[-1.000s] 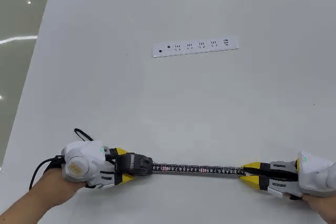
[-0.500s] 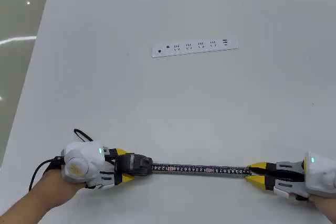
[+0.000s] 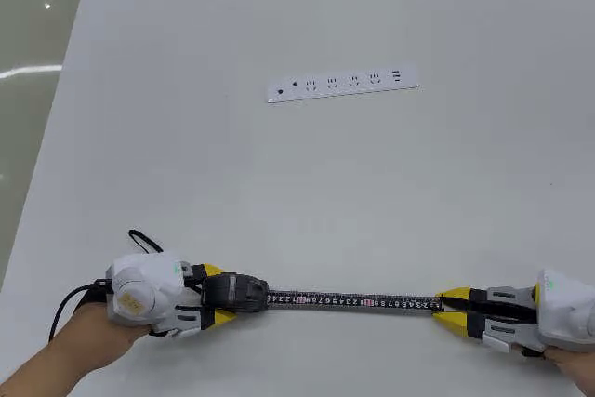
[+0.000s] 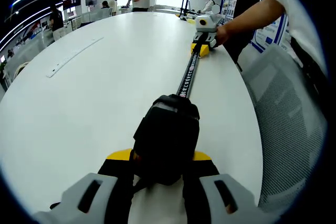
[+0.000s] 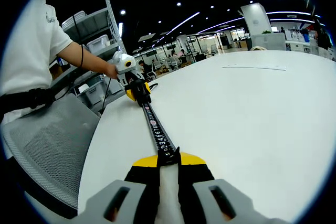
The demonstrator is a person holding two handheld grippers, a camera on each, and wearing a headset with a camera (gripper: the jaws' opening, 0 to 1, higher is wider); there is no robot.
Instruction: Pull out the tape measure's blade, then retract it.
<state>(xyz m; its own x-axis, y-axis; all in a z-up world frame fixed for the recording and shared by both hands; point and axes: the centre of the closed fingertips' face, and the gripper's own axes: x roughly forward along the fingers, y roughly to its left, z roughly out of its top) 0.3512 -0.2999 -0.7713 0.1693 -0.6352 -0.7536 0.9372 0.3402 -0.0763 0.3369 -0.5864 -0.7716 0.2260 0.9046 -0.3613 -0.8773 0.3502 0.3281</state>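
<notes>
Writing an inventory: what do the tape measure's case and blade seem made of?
The case looks like matte black plastic, perhaps rubber-coated: dull, softly rounded surface. The blade seems thin painted steel: a dark, flat strip with printed numerals, lying straight.

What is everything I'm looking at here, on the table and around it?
table: one, white, under everything.
power strip: one, white, far middle of the table.
tape measure case: one, black, near left, in the left gripper.
blade: one, dark with pale numbers, stretched from case to right gripper.
cable: one, black, looped behind the left gripper.
mesh chair: at least one, grey, beside the table.
left gripper: white and yellow, clamping the case.
right gripper: white and yellow, clamping the blade's tip.
left hand, right hand: holding the grippers.
</notes>
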